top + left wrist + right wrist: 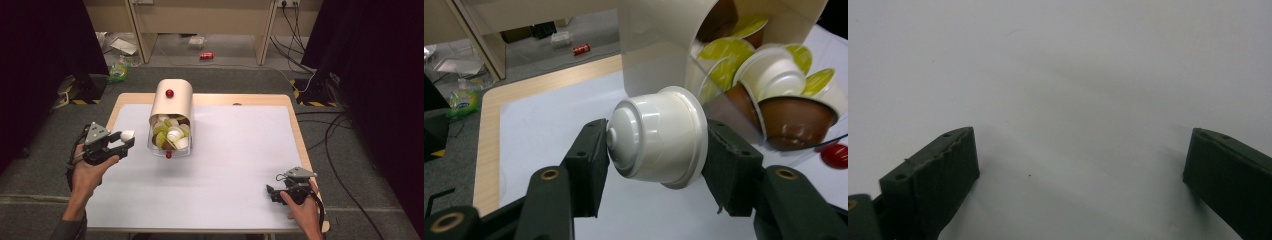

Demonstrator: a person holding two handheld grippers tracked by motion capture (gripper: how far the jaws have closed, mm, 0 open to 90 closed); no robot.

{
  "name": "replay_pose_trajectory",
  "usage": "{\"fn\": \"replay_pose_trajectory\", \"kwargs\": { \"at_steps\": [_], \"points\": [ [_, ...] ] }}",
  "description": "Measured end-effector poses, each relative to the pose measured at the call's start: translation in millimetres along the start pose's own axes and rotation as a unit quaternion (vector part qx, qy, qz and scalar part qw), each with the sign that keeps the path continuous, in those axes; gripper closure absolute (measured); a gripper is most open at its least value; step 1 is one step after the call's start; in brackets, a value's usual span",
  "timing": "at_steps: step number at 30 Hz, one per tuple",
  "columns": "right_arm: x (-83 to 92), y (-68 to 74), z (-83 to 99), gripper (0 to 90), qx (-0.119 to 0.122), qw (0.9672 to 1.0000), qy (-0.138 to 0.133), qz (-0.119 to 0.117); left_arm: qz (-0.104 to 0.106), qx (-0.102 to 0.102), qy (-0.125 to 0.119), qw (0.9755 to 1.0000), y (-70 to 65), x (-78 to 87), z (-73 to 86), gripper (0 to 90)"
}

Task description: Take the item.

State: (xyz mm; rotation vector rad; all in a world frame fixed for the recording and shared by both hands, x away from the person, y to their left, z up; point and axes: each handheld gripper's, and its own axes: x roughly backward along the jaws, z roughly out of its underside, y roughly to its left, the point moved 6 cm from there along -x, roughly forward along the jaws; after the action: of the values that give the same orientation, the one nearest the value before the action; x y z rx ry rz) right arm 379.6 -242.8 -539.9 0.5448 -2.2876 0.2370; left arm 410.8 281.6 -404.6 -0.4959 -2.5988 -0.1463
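Left gripper (654,145) is clamping white capsule (659,137) end-to-end, keeping it steady beside dispenser (172,100); right gripper (1080,170) is idling, jaws apart

Bright tabletop, dark surroundings, soft focus

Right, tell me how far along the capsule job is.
Done: one white plastic coffee capsule is out of the cream dispenser box, clamped in the left gripper beside it. In hand: that capsule is carried above the white mat. Left: brown, green-lidded and white capsules remain in the clear tray; the right gripper rests open.
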Motion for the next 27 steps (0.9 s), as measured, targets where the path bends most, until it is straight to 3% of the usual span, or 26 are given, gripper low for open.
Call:
{"fn": "replay_pose_trajectory", "kwargs": {
  "at_steps": [13,27],
  "points": [
    [-0.1,0.2,-0.1,1.6,-0.001,1.0,0.0,0.0,-0.016,0.022,0.031,0.9991,11.9,-20.2,39.6,46.3],
    [-0.1,0.1,-0.1,1.6,-0.001,1.0,0.0,0.0,-0.028,0.021,0.055,0.9978,17.1,-29.3,61.8,46.3]
  ]
}}
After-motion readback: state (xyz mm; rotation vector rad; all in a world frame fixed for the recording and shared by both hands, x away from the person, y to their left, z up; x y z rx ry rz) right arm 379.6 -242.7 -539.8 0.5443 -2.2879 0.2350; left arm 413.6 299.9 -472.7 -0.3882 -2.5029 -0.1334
